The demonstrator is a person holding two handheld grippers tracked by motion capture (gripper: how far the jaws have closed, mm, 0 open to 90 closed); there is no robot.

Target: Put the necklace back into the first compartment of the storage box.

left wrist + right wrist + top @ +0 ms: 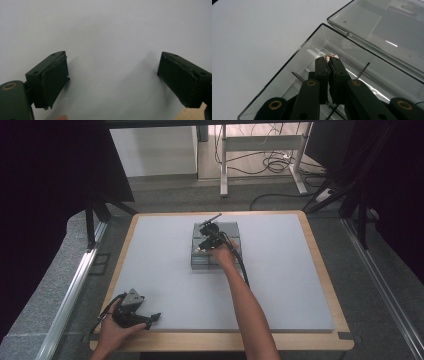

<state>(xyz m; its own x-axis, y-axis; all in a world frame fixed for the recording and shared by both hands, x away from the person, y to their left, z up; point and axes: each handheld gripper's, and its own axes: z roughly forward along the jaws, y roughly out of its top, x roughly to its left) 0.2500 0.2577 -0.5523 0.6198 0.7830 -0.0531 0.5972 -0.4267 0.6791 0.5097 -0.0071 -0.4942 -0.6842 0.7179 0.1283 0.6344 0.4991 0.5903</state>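
right gripper [329, 58]: fingers pressed together on a small brownish-white bit [328, 57], too tiny to tell what it is; tips hang over the open part of the box.
right gripper, high view [202, 246]: over the box at about 12 o'clock from surface centre, the person's arm coming in from 6 o'clock.
box [294, 60]: clear smoky plastic, lid [387, 27] swung open and lying flat just beyond the hinge; thin dividers inside.
box on surface [231, 229]: middle, slightly toward the far edge.
left gripper [113, 75]: fingers [53, 80] wide apart, nothing between them, plain surface [107, 32] beneath.
left gripper, high view [152, 318]: rests at 7 o'clock near the front edge, well apart from box.
surface: pale grey mat on a wooden board [320, 340].
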